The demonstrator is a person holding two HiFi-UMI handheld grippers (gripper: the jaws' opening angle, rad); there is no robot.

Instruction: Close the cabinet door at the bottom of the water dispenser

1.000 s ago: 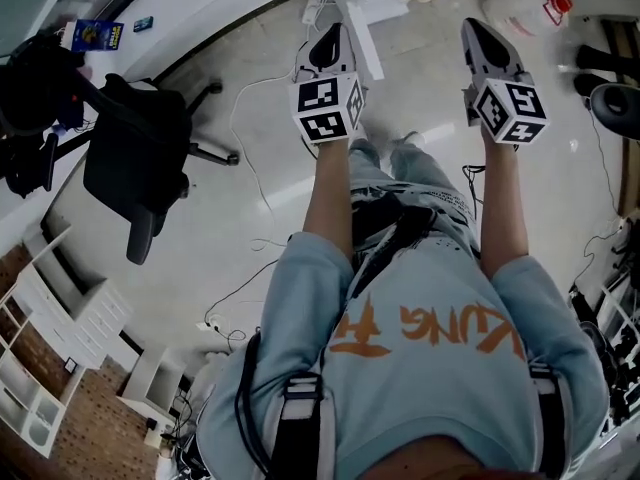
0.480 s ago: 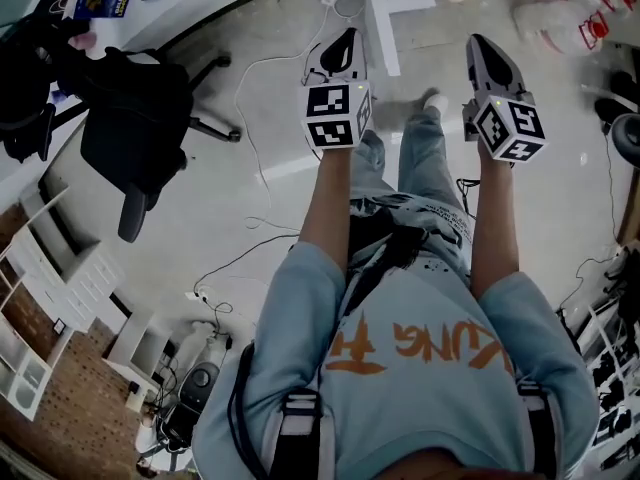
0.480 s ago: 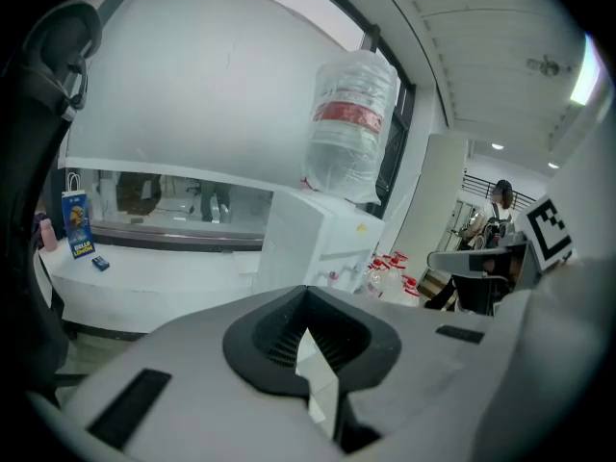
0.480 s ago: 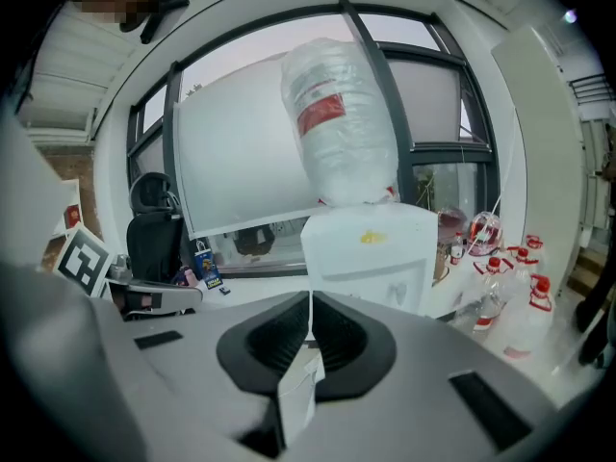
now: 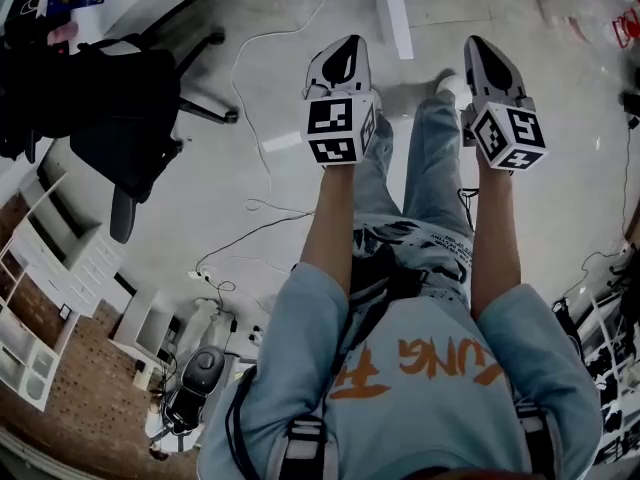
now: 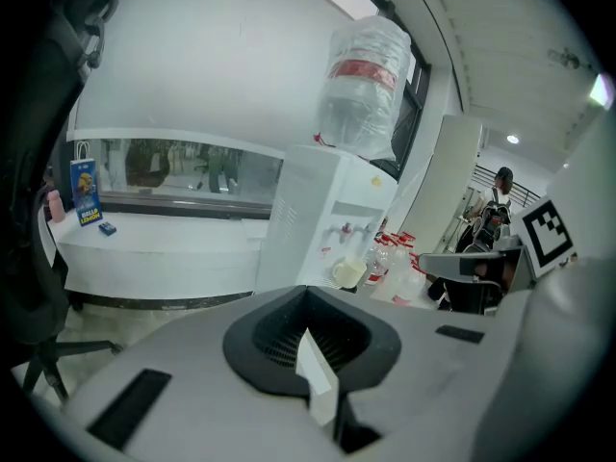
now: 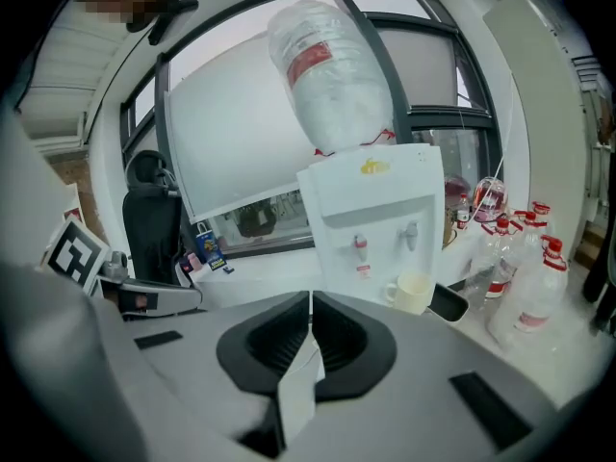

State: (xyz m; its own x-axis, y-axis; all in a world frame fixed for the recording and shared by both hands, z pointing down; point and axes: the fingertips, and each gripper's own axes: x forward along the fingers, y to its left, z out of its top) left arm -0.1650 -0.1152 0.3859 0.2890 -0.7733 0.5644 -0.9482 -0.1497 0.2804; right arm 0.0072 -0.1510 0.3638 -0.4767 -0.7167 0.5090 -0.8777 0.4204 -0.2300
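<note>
The white water dispenser (image 7: 377, 221) stands ahead with a large clear bottle (image 7: 322, 65) upside down on top and a cream cup (image 7: 414, 292) on its black drip tray (image 7: 449, 303). The left gripper view also shows the dispenser (image 6: 322, 224) and its bottle (image 6: 366, 85). Its lower cabinet and door are hidden behind the gripper bodies in both gripper views. In the head view, both grippers are held out over the floor, the left gripper (image 5: 349, 44) and the right gripper (image 5: 472, 44) side by side. Each one's jaws meet at a seam with nothing between them, in the left gripper (image 6: 306, 295) and in the right gripper (image 7: 310, 298).
A black office chair (image 5: 130, 118) stands to the left, and cables (image 5: 250, 98) trail across the floor. A white panel (image 5: 392, 13) rises at the top edge ahead. Several plastic bottles (image 7: 534, 277) sit right of the dispenser. White shelving (image 5: 45, 268) lines the left wall.
Both grippers have sunk lower. In the head view the chair and the clutter ahead have slid up and partly out of frame. The person's leg now reaches forward between the grippers.
</note>
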